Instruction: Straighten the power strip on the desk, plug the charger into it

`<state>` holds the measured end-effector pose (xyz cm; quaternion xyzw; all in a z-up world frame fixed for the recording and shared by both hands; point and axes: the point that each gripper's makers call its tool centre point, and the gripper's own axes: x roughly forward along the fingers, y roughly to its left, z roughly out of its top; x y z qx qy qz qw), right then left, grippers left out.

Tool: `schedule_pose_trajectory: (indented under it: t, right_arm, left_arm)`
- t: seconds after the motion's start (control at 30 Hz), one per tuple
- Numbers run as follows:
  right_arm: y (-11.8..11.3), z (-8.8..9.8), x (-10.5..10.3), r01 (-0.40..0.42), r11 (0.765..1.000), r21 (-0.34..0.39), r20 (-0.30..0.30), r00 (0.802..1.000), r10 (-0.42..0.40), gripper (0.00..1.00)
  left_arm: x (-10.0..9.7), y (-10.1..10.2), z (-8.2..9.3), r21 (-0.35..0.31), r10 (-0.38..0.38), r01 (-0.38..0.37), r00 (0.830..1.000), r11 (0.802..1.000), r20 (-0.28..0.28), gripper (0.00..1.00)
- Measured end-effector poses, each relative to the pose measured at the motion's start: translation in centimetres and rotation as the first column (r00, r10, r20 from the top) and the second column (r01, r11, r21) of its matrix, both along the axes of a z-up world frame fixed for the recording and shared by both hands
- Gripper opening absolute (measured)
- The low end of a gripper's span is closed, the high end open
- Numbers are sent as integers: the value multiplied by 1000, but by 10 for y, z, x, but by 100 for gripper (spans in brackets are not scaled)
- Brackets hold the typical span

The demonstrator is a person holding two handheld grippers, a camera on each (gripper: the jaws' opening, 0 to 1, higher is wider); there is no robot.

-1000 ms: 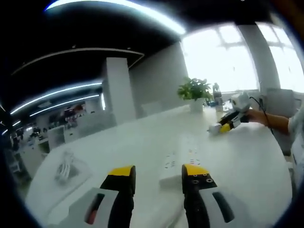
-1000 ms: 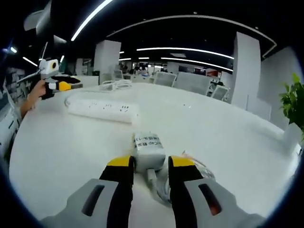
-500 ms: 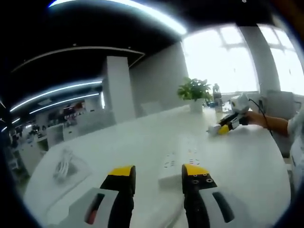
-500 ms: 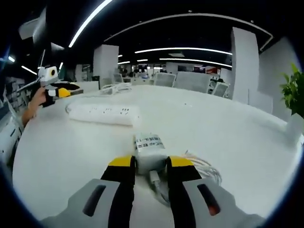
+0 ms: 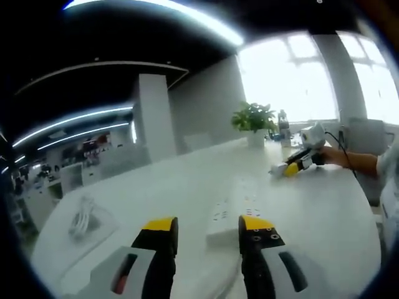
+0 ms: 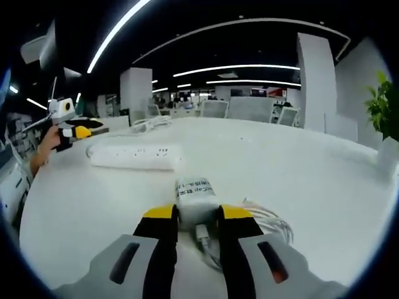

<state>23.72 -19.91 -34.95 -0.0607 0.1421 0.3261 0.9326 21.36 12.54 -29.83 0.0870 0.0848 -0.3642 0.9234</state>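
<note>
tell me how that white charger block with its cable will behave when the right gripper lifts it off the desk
The charger looks like a rigid, smooth-sided block, so it may slip or twist between the right gripper jaws, which pinch only its near end. Its cable lies in loose loops on the desk, so it is probably floppy and will likely trail and drag behind.

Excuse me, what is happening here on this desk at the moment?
A person works at a white desk with a gripper in each hand. The right gripper is shut on a white charger, whose cable lies coiled beside it. The power strip lies further away on the desk, not yet plugged into. The left gripper is open, right at the strip's near end, holding nothing.
</note>
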Motion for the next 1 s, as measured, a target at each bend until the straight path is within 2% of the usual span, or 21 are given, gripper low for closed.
schedule_pose_trajectory:
  t: [0.23, 0.4, 0.57, 1.0]
  right_arm:
    - [1, 1, 0, 17, 1000, 15, -19, 1000, -17, 24]
    - [0, 3, 0, 27, 1000, -6, -19, 999, -27, 23]
    - [2, 4, 0, 37, 999, 19, -57, 998, -35, 23]
    - [6, 12, 1, 46, 999, -29, -89, 995, -48, 23]
  left_arm:
    - [-1, -2, -2, 5, -6, 6, 1000, 1000, -6, 40]
    - [-1, -2, -4, 7, -6, 6, 1000, 1000, -12, 40]
    - [-2, -4, -5, 11, -13, 13, 1000, 1000, -16, 40]
    - [-5, -7, -5, 16, -20, 21, 1000, 1000, -19, 40]
